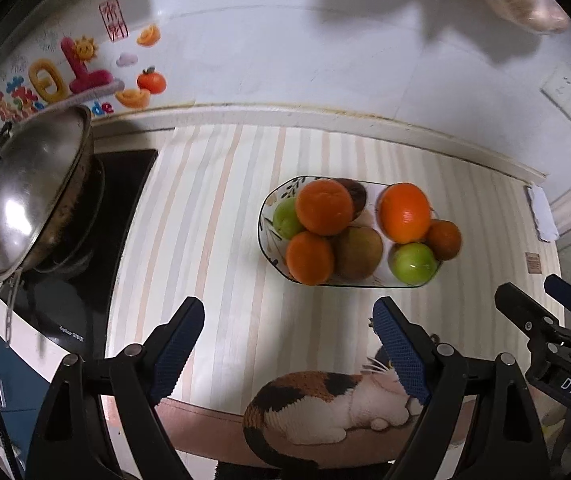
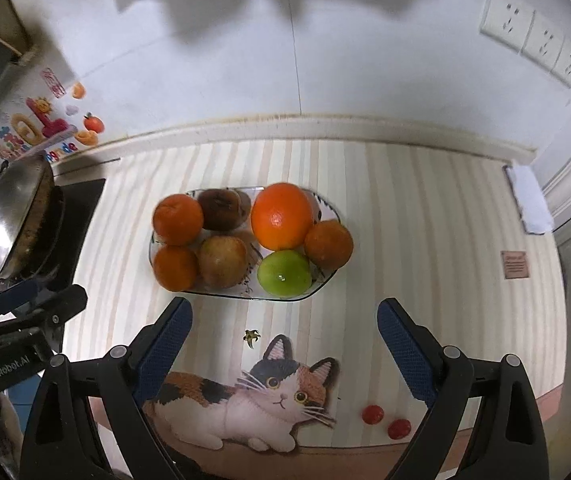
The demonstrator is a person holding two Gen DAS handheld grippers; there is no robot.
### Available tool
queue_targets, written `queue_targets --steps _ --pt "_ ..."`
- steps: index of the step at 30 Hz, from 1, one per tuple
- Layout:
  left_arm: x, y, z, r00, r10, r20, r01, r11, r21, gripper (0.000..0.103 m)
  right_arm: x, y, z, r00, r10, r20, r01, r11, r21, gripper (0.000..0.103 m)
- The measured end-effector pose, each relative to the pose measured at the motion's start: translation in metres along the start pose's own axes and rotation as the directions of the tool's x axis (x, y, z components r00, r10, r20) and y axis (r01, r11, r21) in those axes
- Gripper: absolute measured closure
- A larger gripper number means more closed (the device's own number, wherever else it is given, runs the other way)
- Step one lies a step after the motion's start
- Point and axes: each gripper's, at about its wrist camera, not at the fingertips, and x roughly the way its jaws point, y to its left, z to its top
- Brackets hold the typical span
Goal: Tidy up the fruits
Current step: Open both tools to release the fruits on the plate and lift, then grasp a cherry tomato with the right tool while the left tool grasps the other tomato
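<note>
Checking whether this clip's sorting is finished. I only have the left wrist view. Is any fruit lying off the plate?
Observer: Yes. A small red fruit and a second red fruit lie on the mat near its front edge, well apart from the plate.
Operator: Is the right claw holding anything?
Observer: No. The right claw is open and empty, just short of the plate.
</note>
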Motion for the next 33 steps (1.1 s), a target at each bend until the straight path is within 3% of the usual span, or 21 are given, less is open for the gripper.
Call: queue_targets --steps 9,21,27,33 --pt "-0.048 -0.006 -0.014 0.999 -0.019 0.050 0.018 1.000 0.017 0.017 -0.059 0.006 -0.019 0.998 0.007 0.068 -0.007 1.000 -0.004 0.007" --pt "-0.083 -0.008 -0.030 0.995 -0.012 0.096 0.010 1.000 0.023 0.017 -0.114 0.013 -0.032 0.988 0.020 0.156 -0.019 1.000 -0.004 0.007" --pt "-0.077 -0.013 -0.031 0.996 -0.014 0.085 0.012 1.000 0.022 0.017 -0.112 0.010 -0.035 0.988 0.047 0.147 -0.050 0.999 0.016 0.007" --pt "-0.049 -0.035 -0.030 0.999 -0.030 0.032 0.028 0.998 0.053 0.017 -0.086 -0.024 -0.040 0.996 0.033 0.088 -0.042 0.994 0.104 0.007"
